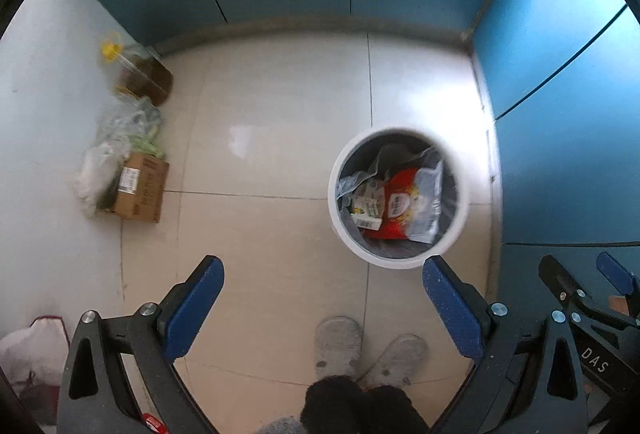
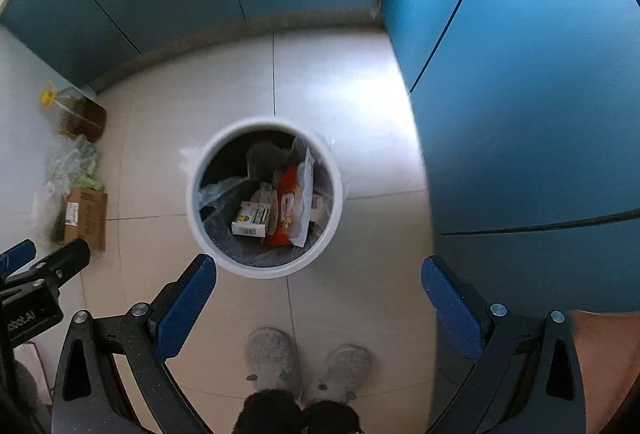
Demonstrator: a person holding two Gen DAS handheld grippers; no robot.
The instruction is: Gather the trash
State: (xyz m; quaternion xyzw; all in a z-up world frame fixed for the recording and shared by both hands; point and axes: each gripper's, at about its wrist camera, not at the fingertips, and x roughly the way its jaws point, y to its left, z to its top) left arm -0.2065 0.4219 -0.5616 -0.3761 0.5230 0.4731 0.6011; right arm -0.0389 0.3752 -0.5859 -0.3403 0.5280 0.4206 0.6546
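Above the bin: both your grippers point down at the floor, side by side, each showing in the edge of the other's view.
Left gripper (image 1: 323, 292): you hold it above the tiles (image 1: 280, 138) just left of the white bin (image 1: 460, 222); its jaws stand wide apart with nothing between them, and the right blue pad's tip meets the bin's near rim in the picture.
Right gripper (image 2: 319, 292): you hold it nearly over the bin (image 2: 196, 210), on its near side; jaws spread wide, holding nothing.
Trash: it lies inside the bin on a dark liner, with a red and white snack packet (image 1: 400, 206) at the middle, a small white carton (image 2: 250, 224) left of it and crumpled clear plastic (image 2: 218, 192) toward the left wall.
Your feet: grey slippers (image 2: 272, 358) stand together on the near side of the bin, toes toward it.
Left of the bin, well apart: a cardboard box (image 1: 142, 188), a bundle of clear bags (image 1: 120, 130) and a bottle of dark oil with a yellow cap (image 1: 140, 70) line the white wall.
Beyond and right of the bin: blue cabinet doors (image 2: 520, 94) rise from the floor.
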